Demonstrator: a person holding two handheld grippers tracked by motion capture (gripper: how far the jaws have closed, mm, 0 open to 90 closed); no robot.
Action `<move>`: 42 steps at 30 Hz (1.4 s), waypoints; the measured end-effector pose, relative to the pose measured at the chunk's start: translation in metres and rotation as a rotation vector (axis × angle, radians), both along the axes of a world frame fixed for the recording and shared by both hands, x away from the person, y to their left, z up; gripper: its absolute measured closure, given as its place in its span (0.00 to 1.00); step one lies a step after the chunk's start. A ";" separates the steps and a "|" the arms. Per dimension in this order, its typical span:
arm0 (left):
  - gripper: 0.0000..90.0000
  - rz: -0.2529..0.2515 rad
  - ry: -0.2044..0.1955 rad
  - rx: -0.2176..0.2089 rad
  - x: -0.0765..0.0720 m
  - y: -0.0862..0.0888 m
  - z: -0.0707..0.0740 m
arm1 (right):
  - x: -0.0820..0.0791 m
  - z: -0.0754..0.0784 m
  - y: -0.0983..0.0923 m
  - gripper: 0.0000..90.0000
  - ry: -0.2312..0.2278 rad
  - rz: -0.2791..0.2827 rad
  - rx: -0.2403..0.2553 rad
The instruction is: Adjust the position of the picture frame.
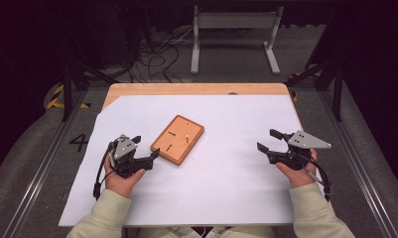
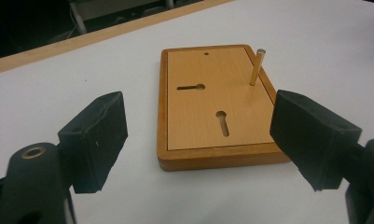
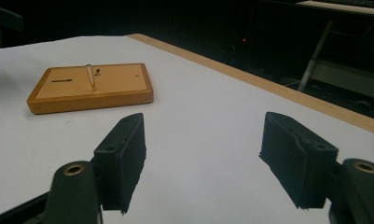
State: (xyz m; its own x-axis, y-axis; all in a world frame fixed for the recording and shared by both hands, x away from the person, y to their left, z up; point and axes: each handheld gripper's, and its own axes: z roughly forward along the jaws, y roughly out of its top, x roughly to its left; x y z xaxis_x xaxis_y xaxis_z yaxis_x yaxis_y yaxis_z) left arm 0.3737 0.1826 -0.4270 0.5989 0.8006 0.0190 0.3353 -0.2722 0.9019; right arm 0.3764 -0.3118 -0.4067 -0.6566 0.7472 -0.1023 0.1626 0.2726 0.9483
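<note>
Clearly your left gripper (image 1: pixel 146 148) and right gripper (image 1: pixel 267 140) gape empty. Left of centre lies the wooden board (image 1: pixel 177 139), stiff, fairly heavy; grip its edges, sparing its slim upright pin (image 2: pixel 257 68).

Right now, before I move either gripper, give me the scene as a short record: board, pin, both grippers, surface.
board: wooden board flat on the white sheet, turned at an angle, two keyhole slots in its top
pin: one metal pin upright in the board, near an edge
left gripper: open, holding nothing, just beside the board, jaws toward it
right gripper: open, holding nothing, well apart from the board
</note>
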 end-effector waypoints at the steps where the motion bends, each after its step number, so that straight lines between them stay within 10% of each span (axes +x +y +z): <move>1: 0.21 -0.001 0.000 0.006 0.000 0.000 0.000 | 0.000 0.000 0.000 0.34 0.000 0.000 -0.002; 23: 0.21 0.023 0.016 0.000 0.002 0.001 0.006 | 0.004 0.001 0.004 0.34 0.028 0.004 -0.010; 35: 0.33 0.032 0.075 0.036 0.025 0.000 0.015 | 0.006 0.002 0.006 0.37 0.040 0.005 -0.007; 42: 0.59 0.007 0.117 0.022 0.043 0.002 0.015 | 0.005 0.001 0.004 0.40 0.051 0.008 -0.002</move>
